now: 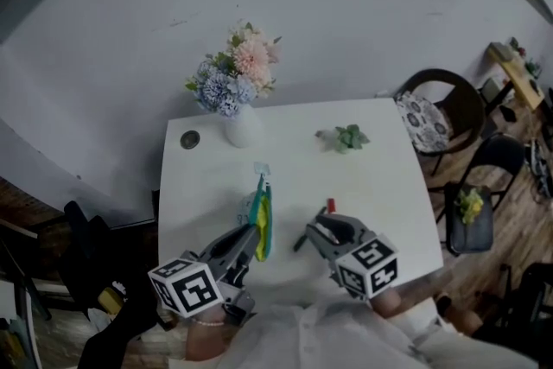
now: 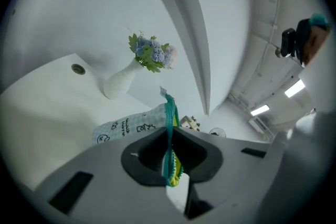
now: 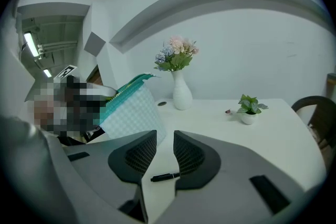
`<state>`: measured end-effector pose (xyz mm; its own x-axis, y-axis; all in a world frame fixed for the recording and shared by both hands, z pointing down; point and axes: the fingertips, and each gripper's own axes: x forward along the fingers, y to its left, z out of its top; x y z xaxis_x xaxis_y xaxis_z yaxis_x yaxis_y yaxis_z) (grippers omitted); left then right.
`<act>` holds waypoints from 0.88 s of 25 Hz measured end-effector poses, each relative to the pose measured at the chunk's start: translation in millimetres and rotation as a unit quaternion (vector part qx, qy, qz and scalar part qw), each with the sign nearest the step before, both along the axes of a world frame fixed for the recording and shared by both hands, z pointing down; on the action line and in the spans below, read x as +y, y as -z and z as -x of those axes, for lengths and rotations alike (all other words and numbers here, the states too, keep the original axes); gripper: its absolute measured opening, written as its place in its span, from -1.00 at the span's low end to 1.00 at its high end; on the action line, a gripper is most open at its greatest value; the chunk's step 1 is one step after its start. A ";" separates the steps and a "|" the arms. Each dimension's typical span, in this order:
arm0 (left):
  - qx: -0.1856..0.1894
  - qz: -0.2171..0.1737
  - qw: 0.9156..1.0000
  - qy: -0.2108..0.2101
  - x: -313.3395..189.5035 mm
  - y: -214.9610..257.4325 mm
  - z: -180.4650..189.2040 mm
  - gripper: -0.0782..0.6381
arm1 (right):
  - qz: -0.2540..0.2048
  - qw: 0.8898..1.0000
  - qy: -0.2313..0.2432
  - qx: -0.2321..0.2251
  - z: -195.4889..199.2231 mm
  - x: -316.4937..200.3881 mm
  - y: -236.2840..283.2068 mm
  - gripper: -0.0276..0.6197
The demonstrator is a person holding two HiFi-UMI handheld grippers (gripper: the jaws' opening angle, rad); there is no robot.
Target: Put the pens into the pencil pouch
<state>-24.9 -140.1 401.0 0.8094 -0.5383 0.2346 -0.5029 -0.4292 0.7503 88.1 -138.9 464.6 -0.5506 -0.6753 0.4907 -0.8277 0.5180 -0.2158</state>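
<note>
Left gripper point(image 1: 249, 238) clamped on zipper edge of pencil pouch point(image 1: 262, 219); pouch hangs above desk point(image 1: 380, 186) centre. Right gripper point(image 1: 314, 231) jaws apart, empty, above black pen point(image 3: 165, 177) on desk front half. Keep pouch mouth up and steady. Straddle pen mid-barrel, close squarely.

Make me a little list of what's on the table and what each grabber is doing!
left gripper: shut on the zip edge of the pouch, holding it up
right gripper: open, empty, over the pen
pen: black, lying on the table
vase: white, with flowers, at the table's back
plant: small, at the back, right of the vase
</note>
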 end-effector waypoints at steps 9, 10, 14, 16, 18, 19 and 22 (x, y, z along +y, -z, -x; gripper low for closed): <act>0.056 0.024 0.998 0.026 -0.9 -2.6 7.2 -0.69 | 0.024 1.000 -0.002 0.009 -4.6 2.9 -12.1 -0.61; 0.054 0.024 0.998 0.025 -0.1 -5.4 7.3 -0.69 | 0.027 1.000 -0.003 0.012 -5.6 2.5 -13.8 -0.61; 0.051 0.023 0.998 0.023 4.3 -10.8 5.9 -0.69 | 0.038 0.999 -0.006 0.017 -8.3 0.8 -20.7 -0.61; 0.054 0.014 0.998 0.020 6.2 -11.0 4.2 -0.69 | 0.046 0.999 -0.008 0.021 -10.4 0.1 -26.2 -0.61; 0.058 0.007 0.998 0.014 8.3 -11.5 2.4 -0.69 | 0.062 0.998 -0.013 0.026 -12.8 0.6 -32.8 -0.61; 0.058 0.004 0.998 0.010 9.7 -11.9 1.7 -0.69 | 0.071 0.997 -0.015 0.028 -13.9 1.0 -36.1 -0.61; 0.050 -0.013 0.999 0.001 13.4 -13.5 0.4 -0.69 | 0.093 0.995 -0.024 0.033 -18.5 0.4 -46.8 -0.61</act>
<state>-25.2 -126.7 414.4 0.8272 -0.5447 0.1382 -0.4267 -0.4487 0.7852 106.6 -138.5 511.3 -0.4823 -0.5937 0.6442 -0.8660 0.4341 -0.2482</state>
